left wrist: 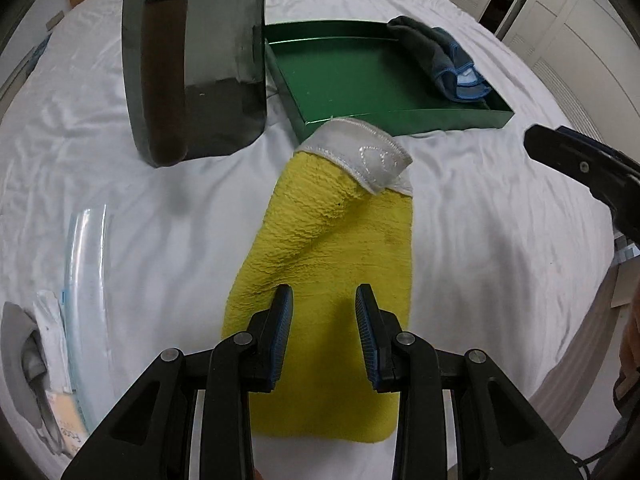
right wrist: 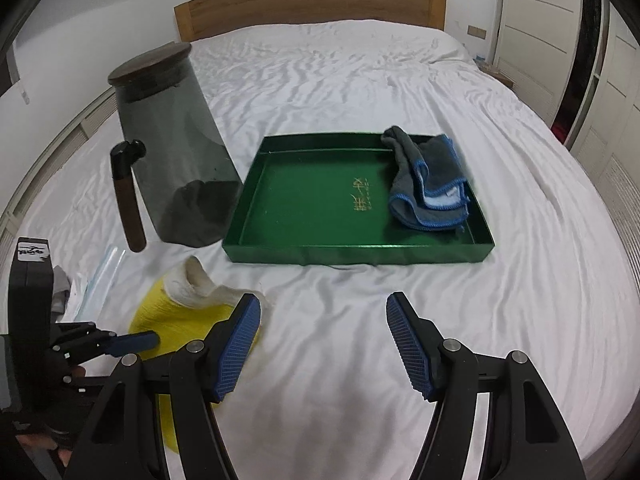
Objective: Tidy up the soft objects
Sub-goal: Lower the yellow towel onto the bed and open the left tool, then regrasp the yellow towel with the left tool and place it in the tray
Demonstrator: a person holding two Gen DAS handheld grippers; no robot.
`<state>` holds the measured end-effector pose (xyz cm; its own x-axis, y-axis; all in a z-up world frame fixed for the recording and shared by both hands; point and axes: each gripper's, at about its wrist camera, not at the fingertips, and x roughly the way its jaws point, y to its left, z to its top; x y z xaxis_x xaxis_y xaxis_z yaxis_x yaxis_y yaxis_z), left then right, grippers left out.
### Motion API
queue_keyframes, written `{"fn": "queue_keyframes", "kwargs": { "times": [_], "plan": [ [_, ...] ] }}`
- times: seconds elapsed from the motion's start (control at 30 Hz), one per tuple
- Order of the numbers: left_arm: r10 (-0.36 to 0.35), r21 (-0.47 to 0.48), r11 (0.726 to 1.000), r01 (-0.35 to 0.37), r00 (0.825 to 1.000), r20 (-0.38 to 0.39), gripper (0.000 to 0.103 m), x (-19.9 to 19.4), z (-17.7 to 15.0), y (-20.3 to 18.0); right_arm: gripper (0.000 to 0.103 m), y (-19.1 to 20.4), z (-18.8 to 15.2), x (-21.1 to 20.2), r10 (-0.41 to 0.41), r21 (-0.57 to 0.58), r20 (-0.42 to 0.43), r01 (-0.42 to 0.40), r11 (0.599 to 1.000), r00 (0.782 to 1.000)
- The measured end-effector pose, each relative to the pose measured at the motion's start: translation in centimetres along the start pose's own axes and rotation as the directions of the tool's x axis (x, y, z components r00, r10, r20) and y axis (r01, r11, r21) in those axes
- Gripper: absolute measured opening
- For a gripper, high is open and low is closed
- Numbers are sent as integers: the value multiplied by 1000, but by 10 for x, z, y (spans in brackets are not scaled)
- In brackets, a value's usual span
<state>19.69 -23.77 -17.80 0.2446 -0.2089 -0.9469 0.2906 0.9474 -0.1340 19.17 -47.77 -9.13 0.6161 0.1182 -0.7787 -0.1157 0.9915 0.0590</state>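
Note:
A yellow mitt (left wrist: 332, 248) with a white cuff lies flat on the white bed sheet, just in front of the green tray (left wrist: 360, 76). My left gripper (left wrist: 324, 300) points steeply down over the mitt's lower half. Its jaws stand a little apart, with the cloth under them and nothing pinched. In the right wrist view the mitt (right wrist: 160, 312) lies at the lower left, with one of the left gripper's fingers (right wrist: 134, 342) above it. My right gripper (right wrist: 324, 312) is open over bare sheet, short of the tray (right wrist: 312, 200). A folded grey cloth with blue trim (right wrist: 428, 184) lies in the tray's right end.
A tall dark jug (right wrist: 176, 152) with a wooden handle stands left of the tray. A clear plastic bag (left wrist: 84, 280) holding papers lies on the sheet left of the mitt. The wooden headboard (right wrist: 312, 4) is at the far end, and white wardrobe doors (right wrist: 536, 20) are to the right.

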Motion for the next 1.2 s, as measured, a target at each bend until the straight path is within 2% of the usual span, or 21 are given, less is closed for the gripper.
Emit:
{"fn": "queue_keyframes", "kwargs": {
  "times": [0.2, 0.3, 0.43, 0.47, 0.5, 0.6, 0.83, 0.93, 1.2],
  "plan": [
    [-10, -25, 1000, 10, 1000, 0, 28, 4, 4, 13, 65, -7, -6, 12, 19, 20, -14, -19, 1000, 1000],
    [-98, -43, 994, 96, 994, -45, 36, 15, 6, 18, 65, -8, -7, 14, 25, 23, -14, -24, 999, 1000],
    [-226, -60, 974, 220, 969, -101, 36, 31, 5, 14, 65, -9, -7, 13, 19, 23, -13, -19, 1000, 1000],
    [-235, -60, 971, 229, 966, -107, 32, 32, 3, 14, 65, -10, -7, 13, 18, 25, -12, -18, 1000, 1000],
    [-229, -48, 973, 225, 967, -110, 20, 34, 2, 11, 65, -10, -7, 13, 16, 27, -11, -16, 1000, 1000],
    [-222, -7, 975, 223, 968, -120, 8, 38, -1, 1, 65, -14, -7, 12, 10, 32, -9, -10, 999, 1000],
    [-140, 80, 986, 146, 987, -83, 4, 33, -1, -24, 65, -17, -13, 16, 14, 49, -16, -13, 999, 1000],
    [-92, 111, 989, 94, 996, -21, 3, 20, 2, -33, 62, -19, -15, 18, 20, 53, -19, -19, 998, 1000],
    [-85, 100, 992, 76, 993, 85, 3, -8, 22, -42, 60, -32, -19, 18, 24, 76, -11, -24, 997, 1000]
  ]
}}
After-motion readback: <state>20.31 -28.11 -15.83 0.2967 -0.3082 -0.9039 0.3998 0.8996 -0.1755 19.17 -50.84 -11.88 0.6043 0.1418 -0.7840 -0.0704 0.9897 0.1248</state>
